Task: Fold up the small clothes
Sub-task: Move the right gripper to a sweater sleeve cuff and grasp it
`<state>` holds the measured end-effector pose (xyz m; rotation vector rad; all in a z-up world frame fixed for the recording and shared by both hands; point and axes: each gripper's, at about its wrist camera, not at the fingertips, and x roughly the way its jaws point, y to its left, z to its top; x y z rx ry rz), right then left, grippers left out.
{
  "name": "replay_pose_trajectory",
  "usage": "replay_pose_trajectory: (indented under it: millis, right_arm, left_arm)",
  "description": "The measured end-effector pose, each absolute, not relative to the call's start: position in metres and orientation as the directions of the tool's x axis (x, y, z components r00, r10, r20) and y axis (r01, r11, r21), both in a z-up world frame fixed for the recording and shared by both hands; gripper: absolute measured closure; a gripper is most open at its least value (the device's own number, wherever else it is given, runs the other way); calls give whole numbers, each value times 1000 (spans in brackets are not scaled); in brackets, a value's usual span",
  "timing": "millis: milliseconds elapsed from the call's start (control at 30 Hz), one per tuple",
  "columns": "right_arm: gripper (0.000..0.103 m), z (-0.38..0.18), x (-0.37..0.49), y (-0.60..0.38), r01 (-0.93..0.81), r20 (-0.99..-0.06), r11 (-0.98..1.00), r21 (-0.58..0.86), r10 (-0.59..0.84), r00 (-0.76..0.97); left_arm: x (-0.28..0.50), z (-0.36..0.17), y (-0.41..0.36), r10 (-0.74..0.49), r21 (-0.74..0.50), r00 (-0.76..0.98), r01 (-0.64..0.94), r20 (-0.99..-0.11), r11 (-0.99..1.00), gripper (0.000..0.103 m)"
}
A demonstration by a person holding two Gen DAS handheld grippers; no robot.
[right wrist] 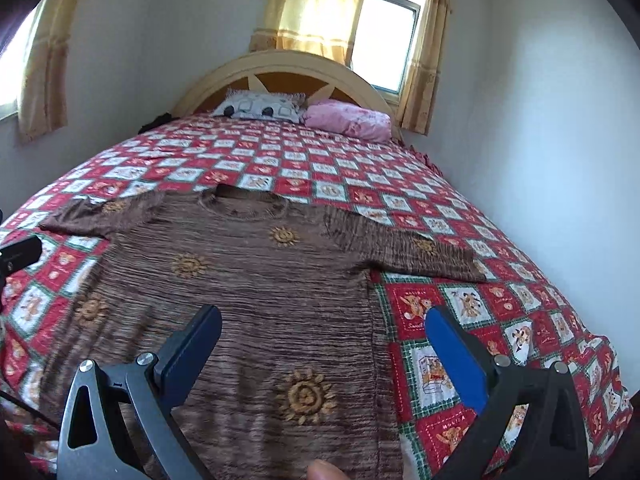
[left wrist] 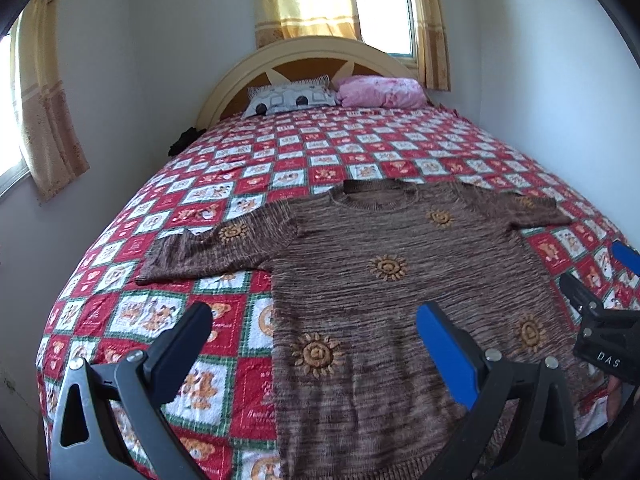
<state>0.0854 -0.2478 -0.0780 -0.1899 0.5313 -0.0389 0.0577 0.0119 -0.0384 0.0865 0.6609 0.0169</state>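
A brown sweater lies flat on the bed, neck toward the headboard, sleeves spread sideways; left gripper and right gripper hover above its hem, both wide apart

The left gripper and right gripper both hover with jaws spread wide, holding nothing. A fingertip shows below the right one.

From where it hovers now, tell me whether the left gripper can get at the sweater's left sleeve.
Probably yes. The left gripper is open and empty over the sweater hem, and the left sleeve lies flat on the quilt with nothing on it or across the way.
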Motion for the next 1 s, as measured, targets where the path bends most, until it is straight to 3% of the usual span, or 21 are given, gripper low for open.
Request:
replay_pose_trajectory:
  millis: [467, 1000]
  right_arm:
    - [1, -109, 161, -295, 27, -586, 971, -236, -164, 793]
    - [1, -130, 243, -390, 84, -668, 982, -169, -177, 723]
  left_arm:
    - [135, -60, -27, 36, 156, 729, 97, -683, 983, 0]
    - [222, -83, -71, 29, 198, 709, 157, -704, 967, 0]
